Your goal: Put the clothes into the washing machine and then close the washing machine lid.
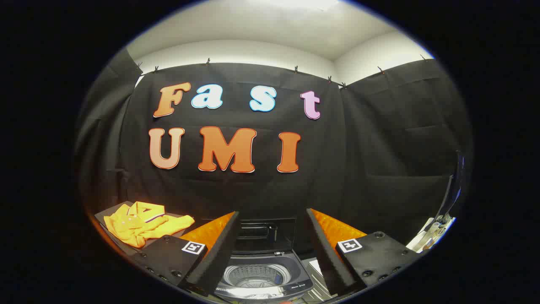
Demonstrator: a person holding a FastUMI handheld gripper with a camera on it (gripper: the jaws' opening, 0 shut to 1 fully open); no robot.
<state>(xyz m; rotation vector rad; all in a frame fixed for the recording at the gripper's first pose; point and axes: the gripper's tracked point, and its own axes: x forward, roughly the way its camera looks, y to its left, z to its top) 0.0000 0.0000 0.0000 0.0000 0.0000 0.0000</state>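
**Washer open, shirt waiting on the left**

The gripper hangs above the washing machine with its two fingers spread wide apart and nothing between them. Down in the gap between the fingers sits the machine's round drum, seen from above; nothing can be seen inside the part that shows. Just beyond the drum the lid stands raised at the far edge of the machine, so the opening is uncovered.

To the left of the left finger, a little farther off, a yellow shirt lies crumpled on a dark surface. It is well apart from the washer and touches neither finger.

At the far right, some pale objects show, too small to make out.

Behind everything hangs the black cloth wall.
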